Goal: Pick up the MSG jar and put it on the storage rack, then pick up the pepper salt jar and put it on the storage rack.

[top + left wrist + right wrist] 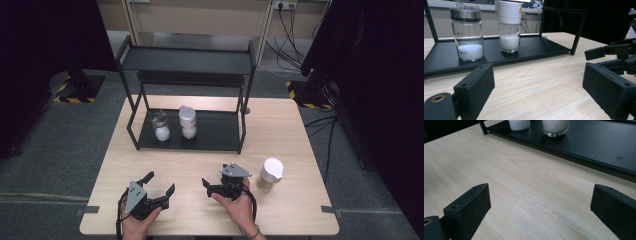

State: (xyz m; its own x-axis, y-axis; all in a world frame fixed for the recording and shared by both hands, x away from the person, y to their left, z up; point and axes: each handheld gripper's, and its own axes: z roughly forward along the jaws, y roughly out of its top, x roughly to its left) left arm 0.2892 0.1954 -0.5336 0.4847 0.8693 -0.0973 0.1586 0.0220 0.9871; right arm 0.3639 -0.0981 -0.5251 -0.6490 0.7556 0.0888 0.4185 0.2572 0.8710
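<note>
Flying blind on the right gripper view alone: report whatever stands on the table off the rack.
Observer: One white-lidded jar stands upright on the table, just right of the right gripper and apart from it.
Operator: Give me its contents.
Observer: Below the lid it looks tan in the high view.
Operator: Now the left gripper.
Observer: The left gripper is open near the table's front left, holding nothing.

Three glass jars: two on the lower tier of one black rack (pixel 227 134), a steel-capped jar (pixel 161 126) and a white-lidded jar (pixel 188 122); a third jar (pixel 270 174) at lower right. Two tongs: left tongs (pixel 159 183), right tongs (pixel 214 180).
</note>
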